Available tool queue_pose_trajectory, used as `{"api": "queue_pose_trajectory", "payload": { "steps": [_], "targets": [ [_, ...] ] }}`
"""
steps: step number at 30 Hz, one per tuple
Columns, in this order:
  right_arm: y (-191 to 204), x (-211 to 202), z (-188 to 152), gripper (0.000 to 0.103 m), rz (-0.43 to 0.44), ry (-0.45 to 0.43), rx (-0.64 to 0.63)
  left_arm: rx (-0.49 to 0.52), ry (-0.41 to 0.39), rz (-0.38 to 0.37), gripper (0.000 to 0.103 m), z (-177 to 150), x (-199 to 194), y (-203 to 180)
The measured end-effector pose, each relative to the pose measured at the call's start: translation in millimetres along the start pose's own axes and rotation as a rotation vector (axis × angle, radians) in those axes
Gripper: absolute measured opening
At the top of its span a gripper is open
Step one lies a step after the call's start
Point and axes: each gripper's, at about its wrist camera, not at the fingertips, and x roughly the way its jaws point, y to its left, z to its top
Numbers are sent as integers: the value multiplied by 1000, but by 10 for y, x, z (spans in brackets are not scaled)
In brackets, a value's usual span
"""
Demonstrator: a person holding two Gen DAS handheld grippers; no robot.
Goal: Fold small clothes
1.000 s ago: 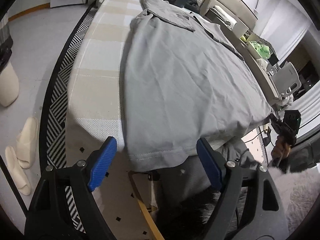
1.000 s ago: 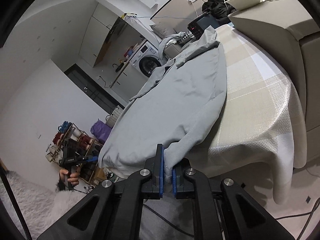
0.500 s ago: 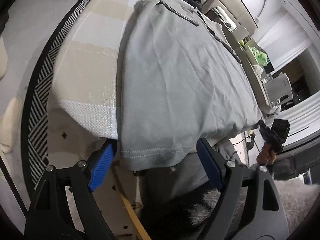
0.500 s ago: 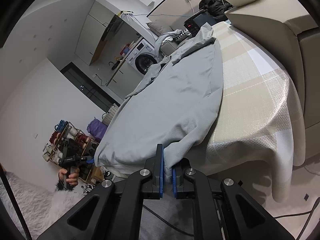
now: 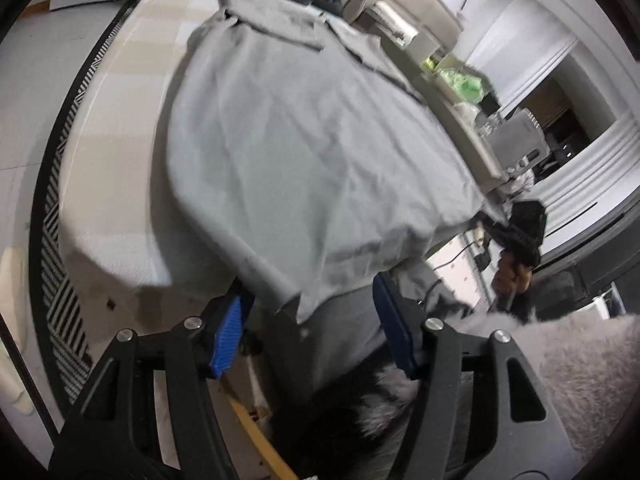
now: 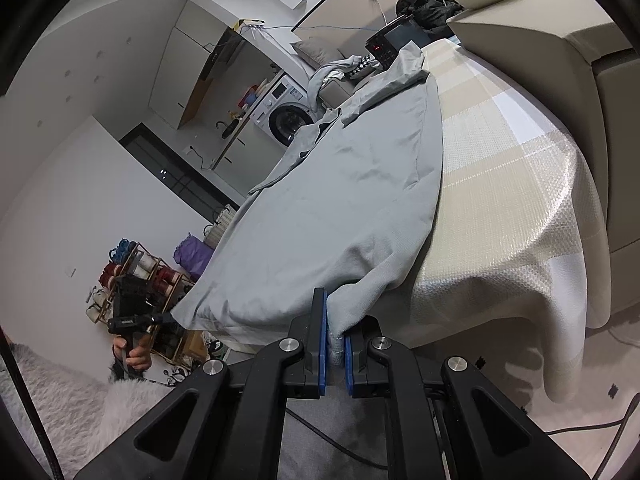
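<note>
Grey shirt (image 6: 340,208) pinched in right hand-held gripper (image 6: 335,354); left hand-held gripper (image 5: 310,330) wide; no legible writing.

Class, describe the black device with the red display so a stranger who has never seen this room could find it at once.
Start at the long table under the beige-and-white checked cloth. Follow the grey collared shirt spread on it to its collar at the far end. Just beyond lies the black box-shaped device, the only thing there with glowing red digits.
</note>
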Motion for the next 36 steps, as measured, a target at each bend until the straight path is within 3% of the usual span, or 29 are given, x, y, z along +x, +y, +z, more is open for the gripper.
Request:
{"api": "queue_pose_trajectory", "payload": {
  "steps": [6, 20, 22, 26, 27, 36],
  "targets": [
    [10, -52, 2, 7, 42, -12, 2, -81, -113, -60, 58, 121, -81, 130],
    [59, -172, 57, 7, 109, -61, 16, -127, -80, -22, 58, 127, 145, 258],
    [55, -164, 55, 7, 99, -56, 15, -141, -92, -19, 54, 134, 151, 274],
    [14, -131, 42, 7, 81, -42, 31, -155, -92, 31, 12, 135, 195, 314],
    [11, -133, 39, 7, 80, -40, 33, -159, -95, 39, 8, 135, 215, 323],
    [17, -129, 21, 7, 57, -33, 33, -190, -120, 29, 3, 142, 262, 374]
  ]
}}
